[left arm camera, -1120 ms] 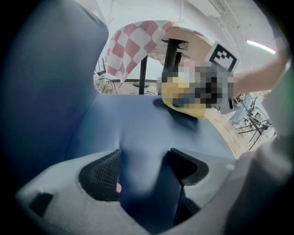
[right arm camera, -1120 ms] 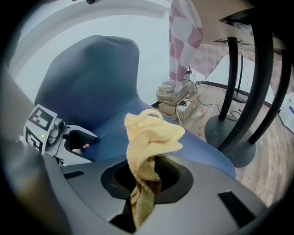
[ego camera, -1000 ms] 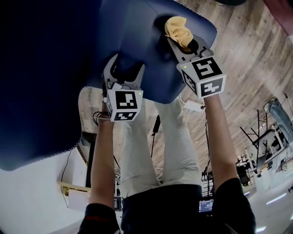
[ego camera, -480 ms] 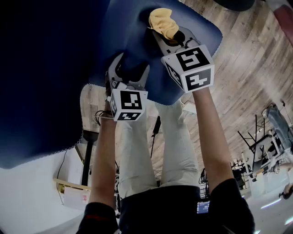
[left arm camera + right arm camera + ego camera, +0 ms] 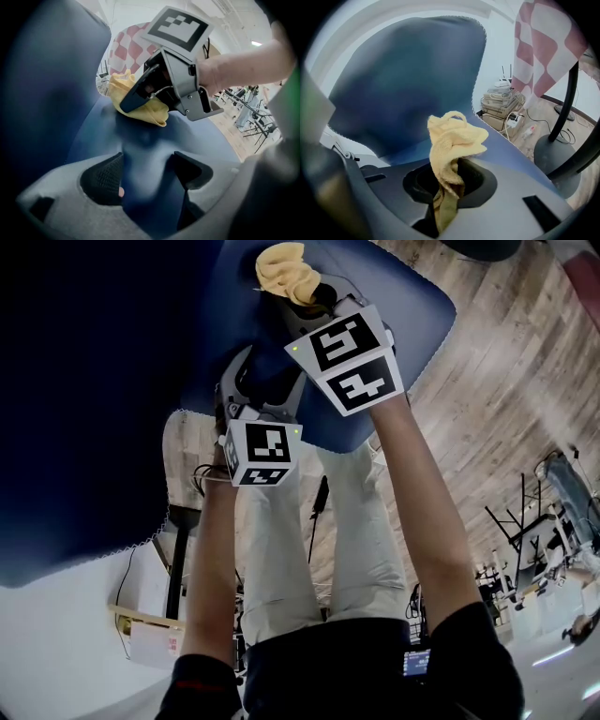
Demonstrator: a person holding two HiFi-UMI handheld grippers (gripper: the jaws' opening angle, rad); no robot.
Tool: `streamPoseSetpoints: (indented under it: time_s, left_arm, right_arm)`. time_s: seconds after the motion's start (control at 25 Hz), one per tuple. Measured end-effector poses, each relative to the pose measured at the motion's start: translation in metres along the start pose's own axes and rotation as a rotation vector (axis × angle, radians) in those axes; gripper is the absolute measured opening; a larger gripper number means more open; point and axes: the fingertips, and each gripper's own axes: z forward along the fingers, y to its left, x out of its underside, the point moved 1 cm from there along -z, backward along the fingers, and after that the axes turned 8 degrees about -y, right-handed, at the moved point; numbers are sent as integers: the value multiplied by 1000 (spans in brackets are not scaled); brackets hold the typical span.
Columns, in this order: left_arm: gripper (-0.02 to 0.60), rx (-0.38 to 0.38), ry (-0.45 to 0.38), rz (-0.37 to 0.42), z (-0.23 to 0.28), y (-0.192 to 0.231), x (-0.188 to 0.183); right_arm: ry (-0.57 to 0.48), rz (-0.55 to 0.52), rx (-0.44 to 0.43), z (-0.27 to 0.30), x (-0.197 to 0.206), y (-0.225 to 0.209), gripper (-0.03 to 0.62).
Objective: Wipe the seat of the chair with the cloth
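Right gripper view: my right tongs (image 5: 447, 190) are clenched on the yellow cloth (image 5: 452, 140). Its tail is pinched between the jaws, and the loose bunch flops forward onto the blue seat (image 5: 506, 144). In the head view the cloth sits on the far part of the seat, left of its middle.

My left tongs (image 5: 145, 180) are at the near edge. As far as I can read it, they are closed on a ridge of the seat's padding that fills the gap between the pads, which I take to be steadying the chair.

I expect the cloth to be light, limp and quick to ball up, so only a small patch will wipe. I would keep it gathered deep in the jaws and lean on it gently. The seat looks soft and should give under pressure.
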Motion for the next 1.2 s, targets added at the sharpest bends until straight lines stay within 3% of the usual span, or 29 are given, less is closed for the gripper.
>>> streamPoseSetpoints:
  time_s: [0.64, 1.0, 1.2]
  left_arm:
    - [336, -6, 13, -5, 0, -4, 2]
    - [334, -21, 63, 0, -6, -4, -1]
    - [271, -18, 125, -8, -26, -5, 12]
  right_arm:
    - [15, 13, -14, -7, 8, 6, 55]
    - [97, 120, 34, -46, 48, 10, 55]
    - [177, 171, 46, -76, 78, 19, 55]
